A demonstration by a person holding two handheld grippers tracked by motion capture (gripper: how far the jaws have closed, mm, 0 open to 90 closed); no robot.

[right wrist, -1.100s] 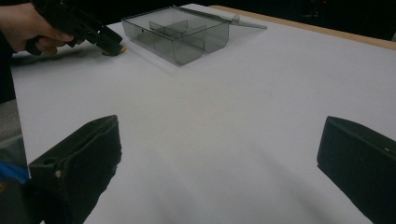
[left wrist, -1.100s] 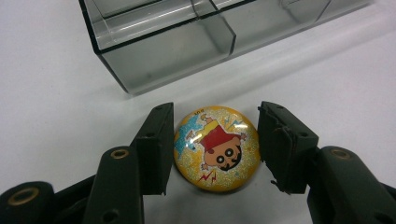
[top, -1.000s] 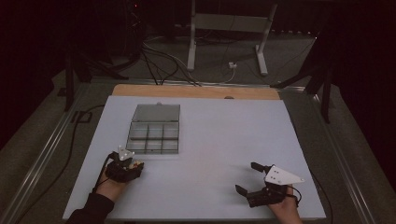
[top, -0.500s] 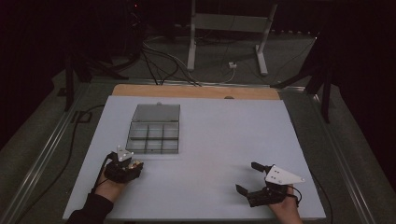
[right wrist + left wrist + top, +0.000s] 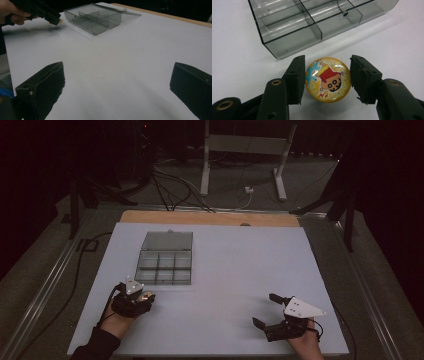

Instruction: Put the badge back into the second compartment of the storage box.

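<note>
The round cartoon badge (image 5: pixel 327 79) lies flat on the white tabletop (image 5: pixel 240 270), directly between the two jaws of the left hand-held gripper (image 5: pixel 325 80). The left jaw looks to be touching or all but touching the badge's edge; the right jaw stands just off the opposite edge with a thin gap, so this hand-held gripper is bracketing the badge, not yet clamped on it. Being round, the badge has no long axis to line up with; its glossy domed face points up.

The smoke-grey compartment box (image 5: pixel 312 22) sits just beyond the badge, straight ahead of the jaws, with its near wall close to the badge but apart from it. In the high view the badge lies near the box's near left corner (image 5: pixel 137 281), and the left hand-held gripper (image 5: pixel 145 296) is by far the nearer one.

The right hand-held gripper (image 5: pixel 272 312) rests well apart from the box, on the near right of the tabletop, jaws spread wide and holding nothing.

As a judgement, the coming move depends on closing squarely across the badge's widest line.
</note>
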